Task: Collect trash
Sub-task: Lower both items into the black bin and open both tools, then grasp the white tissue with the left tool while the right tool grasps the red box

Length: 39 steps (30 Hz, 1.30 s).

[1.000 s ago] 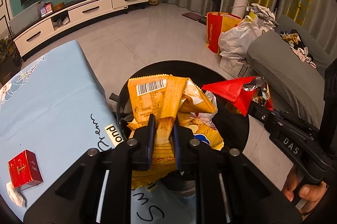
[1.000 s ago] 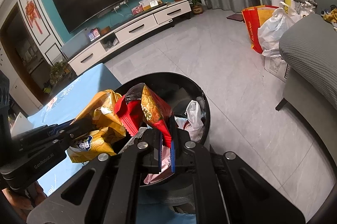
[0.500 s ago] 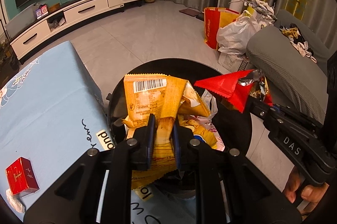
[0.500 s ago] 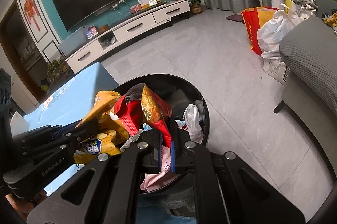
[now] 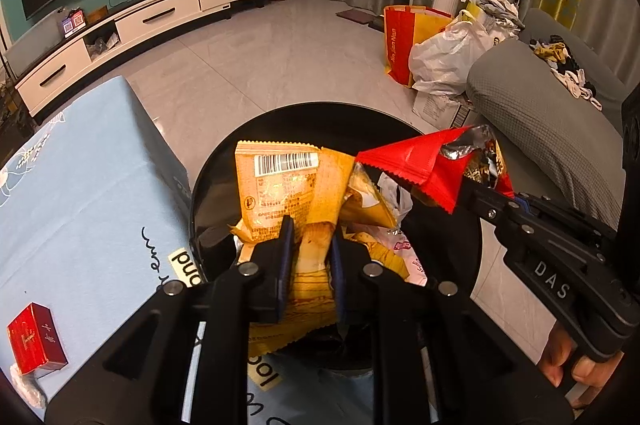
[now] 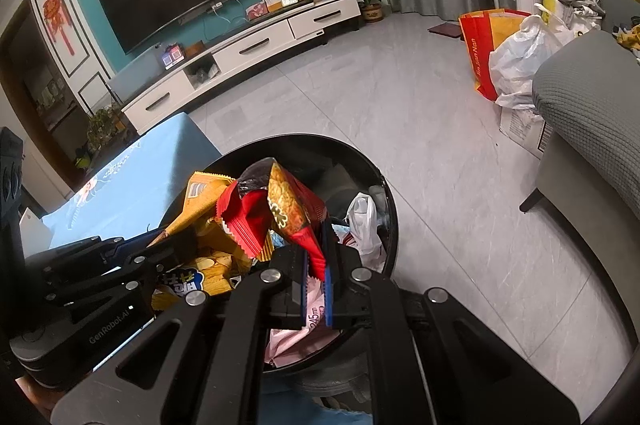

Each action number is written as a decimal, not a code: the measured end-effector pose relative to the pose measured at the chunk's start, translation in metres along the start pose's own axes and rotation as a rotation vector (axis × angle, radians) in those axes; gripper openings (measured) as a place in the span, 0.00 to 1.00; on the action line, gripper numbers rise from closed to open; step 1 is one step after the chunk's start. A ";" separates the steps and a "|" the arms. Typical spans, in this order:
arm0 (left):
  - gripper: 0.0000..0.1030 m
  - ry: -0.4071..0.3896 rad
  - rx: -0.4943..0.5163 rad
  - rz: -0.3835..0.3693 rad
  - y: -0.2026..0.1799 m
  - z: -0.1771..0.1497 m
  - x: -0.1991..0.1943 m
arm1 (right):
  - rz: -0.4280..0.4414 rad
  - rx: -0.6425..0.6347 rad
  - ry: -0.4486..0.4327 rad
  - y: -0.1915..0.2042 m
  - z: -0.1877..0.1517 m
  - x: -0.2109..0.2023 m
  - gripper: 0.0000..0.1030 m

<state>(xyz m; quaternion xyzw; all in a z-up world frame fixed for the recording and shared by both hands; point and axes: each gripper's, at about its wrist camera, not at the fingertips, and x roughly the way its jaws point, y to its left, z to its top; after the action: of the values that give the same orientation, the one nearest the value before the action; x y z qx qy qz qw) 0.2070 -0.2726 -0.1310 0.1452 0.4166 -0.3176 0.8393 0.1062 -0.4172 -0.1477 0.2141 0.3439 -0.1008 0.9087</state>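
My left gripper (image 5: 309,231) is shut on a yellow snack bag (image 5: 280,181) with a barcode, held over the round black trash bin (image 5: 224,161). My right gripper (image 6: 318,239) is shut on a red snack wrapper (image 6: 280,213), also over the bin (image 6: 384,185). The red wrapper (image 5: 416,161) and the right gripper show at the right of the left wrist view. The yellow bag (image 6: 204,225) and the left gripper show at the left of the right wrist view. The bin holds a white plastic bag (image 6: 362,221) and a pink packet (image 6: 296,337).
A blue-clothed table (image 5: 72,177) lies left of the bin, with a red box (image 5: 34,343) and a white scrap (image 5: 24,387) on it. A grey sofa (image 5: 540,129), shopping bags (image 5: 428,45) and a white TV cabinet (image 5: 140,25) stand around the tiled floor.
Both grippers, still holding their wrappers, have moved further over the bin; the table and red box have slid left in the left wrist view.
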 end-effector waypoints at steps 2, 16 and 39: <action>0.19 0.001 -0.001 0.001 0.000 0.000 0.001 | 0.001 0.002 0.000 0.000 0.000 0.000 0.07; 0.68 -0.015 -0.044 0.004 0.009 -0.002 -0.004 | -0.012 0.035 -0.035 -0.008 0.002 -0.015 0.32; 0.97 -0.219 -0.426 0.334 0.146 -0.116 -0.171 | 0.275 -0.366 -0.011 0.148 -0.034 -0.067 0.90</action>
<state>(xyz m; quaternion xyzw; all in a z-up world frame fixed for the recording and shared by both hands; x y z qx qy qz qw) 0.1550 -0.0330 -0.0692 -0.0031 0.3513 -0.0942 0.9315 0.0852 -0.2676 -0.0786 0.0900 0.3189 0.0871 0.9395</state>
